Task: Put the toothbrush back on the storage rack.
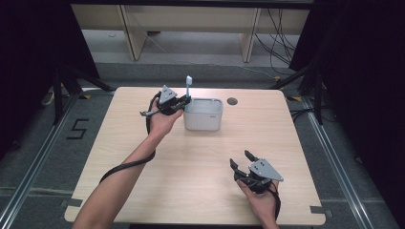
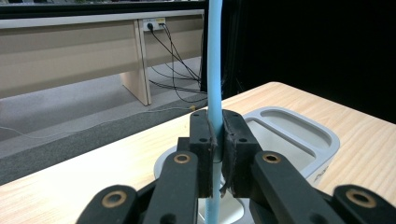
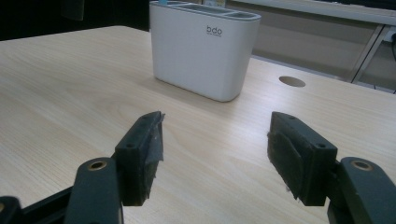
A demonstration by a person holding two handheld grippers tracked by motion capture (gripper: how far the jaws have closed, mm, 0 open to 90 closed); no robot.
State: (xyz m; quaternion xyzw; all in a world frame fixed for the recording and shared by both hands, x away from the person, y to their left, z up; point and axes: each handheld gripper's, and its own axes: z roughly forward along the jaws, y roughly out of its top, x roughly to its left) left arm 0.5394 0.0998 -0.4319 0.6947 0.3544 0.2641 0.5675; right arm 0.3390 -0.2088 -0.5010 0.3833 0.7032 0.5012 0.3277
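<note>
surface [image 1: 191, 157]: pale wood, carrying white holder [image 1: 204, 114] | left tool [image 1: 185, 101]: pinching blue toothbrush [image 1: 189, 85] upright over holder | right tool [image 1: 242, 160]: resting spread | room: dark curtains, grey floor

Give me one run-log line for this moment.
left hand-held gripper: shut on toothbrush, upright over holder | right hand-held gripper: open, empty, near table front edge

table [image 1: 143, 143]: pale wood grain, matt | holder [image 1: 204, 117]: smooth white plastic
</note>
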